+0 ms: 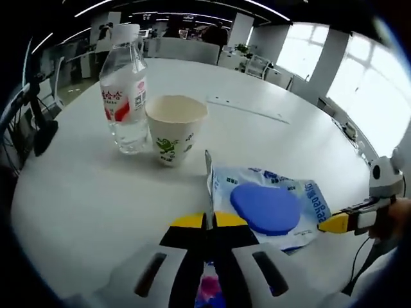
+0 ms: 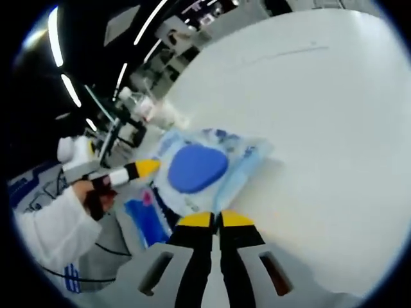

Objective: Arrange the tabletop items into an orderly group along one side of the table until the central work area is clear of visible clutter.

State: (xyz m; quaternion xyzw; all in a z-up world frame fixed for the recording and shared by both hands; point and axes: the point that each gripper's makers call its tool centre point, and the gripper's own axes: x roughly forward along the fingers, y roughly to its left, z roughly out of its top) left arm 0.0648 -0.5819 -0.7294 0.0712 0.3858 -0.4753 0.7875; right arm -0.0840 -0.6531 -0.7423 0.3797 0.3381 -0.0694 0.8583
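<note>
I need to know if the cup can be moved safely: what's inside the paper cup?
In the left gripper view, the paper cup stands upright beside the water bottle. Only its rim and pale upper inner wall show; the bottom is hidden, so any contents cannot be told.

Water bottle upright, paper cup beside, wipes pack flat near edge

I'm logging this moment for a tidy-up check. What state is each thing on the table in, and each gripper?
Water bottle: upright, cap on, beside the cup.
Paper cup: upright, open at the top.
Blue packet: lifted, pinched at opposite edges by both grippers.
Left gripper: shut on the packet's edge.
Right gripper: shut on the packet's other edge.
White table: bare in front of the bottle.
</note>
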